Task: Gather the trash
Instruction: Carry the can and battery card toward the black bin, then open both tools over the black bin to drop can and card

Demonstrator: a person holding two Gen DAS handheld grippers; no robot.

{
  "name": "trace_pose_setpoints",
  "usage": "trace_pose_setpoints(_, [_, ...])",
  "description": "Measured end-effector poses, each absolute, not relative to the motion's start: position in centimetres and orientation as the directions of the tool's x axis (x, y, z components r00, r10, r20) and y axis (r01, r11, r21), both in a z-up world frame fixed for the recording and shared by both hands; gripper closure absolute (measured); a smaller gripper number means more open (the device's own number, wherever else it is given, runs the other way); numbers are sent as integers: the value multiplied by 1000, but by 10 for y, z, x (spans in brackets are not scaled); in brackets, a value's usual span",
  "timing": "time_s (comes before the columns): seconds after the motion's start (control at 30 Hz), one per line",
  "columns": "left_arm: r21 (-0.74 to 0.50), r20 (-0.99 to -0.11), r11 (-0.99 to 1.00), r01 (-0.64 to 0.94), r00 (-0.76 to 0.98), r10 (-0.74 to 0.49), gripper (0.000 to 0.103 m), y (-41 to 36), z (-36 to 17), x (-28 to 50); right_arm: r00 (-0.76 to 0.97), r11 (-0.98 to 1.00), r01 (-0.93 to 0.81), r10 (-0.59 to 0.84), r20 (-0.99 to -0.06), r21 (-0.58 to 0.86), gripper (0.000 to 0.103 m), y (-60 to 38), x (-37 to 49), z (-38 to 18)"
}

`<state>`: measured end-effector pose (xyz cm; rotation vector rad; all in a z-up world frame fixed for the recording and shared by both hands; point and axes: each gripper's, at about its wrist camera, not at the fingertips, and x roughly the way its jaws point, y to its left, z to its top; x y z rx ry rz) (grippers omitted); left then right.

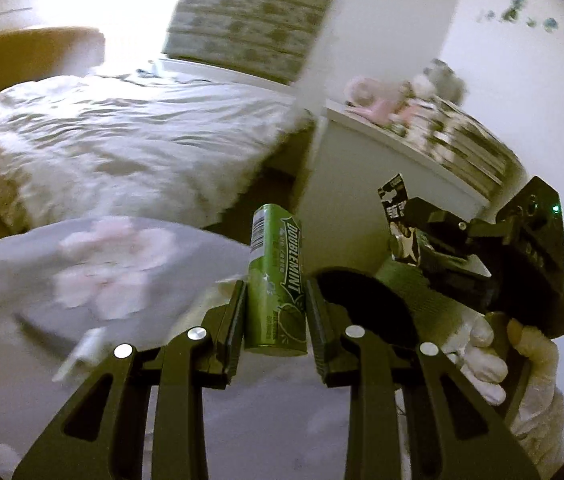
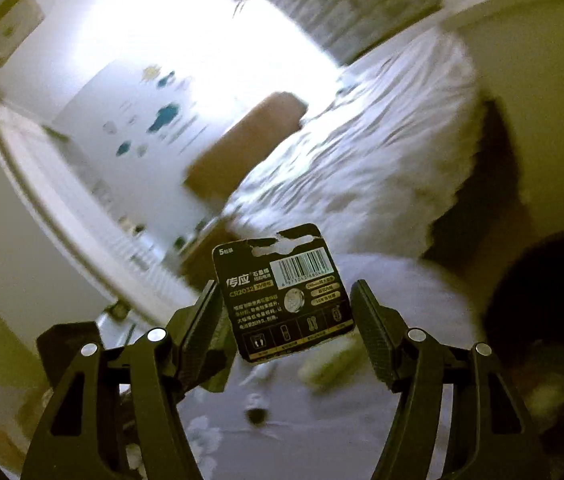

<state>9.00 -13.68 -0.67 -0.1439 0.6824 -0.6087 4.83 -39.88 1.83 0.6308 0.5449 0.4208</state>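
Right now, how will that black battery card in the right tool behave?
The battery card is thin and flat, so probably light and bendy. It hangs tilted between wide fingers of the right tool, so it may slip.

A bed (image 1: 122,136) carries a rumpled white duvet (image 1: 94,160) reaching its foot edge; a white cabinet (image 1: 382,168) beside it bears pink plush toys (image 1: 366,96).

Left gripper (image 1: 276,312): matte black, two flat ribbed fingers on slotted black arms with four round silver rivets. Right gripper (image 2: 288,314): same build, textured pads; its black body carries a green light. Right hand (image 1: 494,356) wears a white glove
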Motion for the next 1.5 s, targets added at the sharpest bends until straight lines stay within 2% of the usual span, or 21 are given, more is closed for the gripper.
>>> trace_pose_setpoints(0.27, [-297,-559,737,608,515,-650,75,-236,-15,82,866,777,-24,331,-376,628,37,-487,6,8])
trace_pose_setpoints(0.47, [-272,-579,695,666,463,-671,75,-282,-27,77,868,766,83,258,-424,637,37,-522,-11,-25])
trace_pose_setpoints(0.67, [-258,-608,681,685,433,-666,75,-305,-43,75,851,747,148,238,-468,648,37,-541,-13,-59])
trace_pose_setpoints(1.0, [-250,-637,685,684,418,-648,74,-318,-53,80,829,728,187,243,-504,659,37,-551,-15,-86])
trace_pose_setpoints(1.5, [-245,-651,677,694,400,-645,74,-337,-56,83,805,709,230,247,-540,667,36,-557,-7,-99])
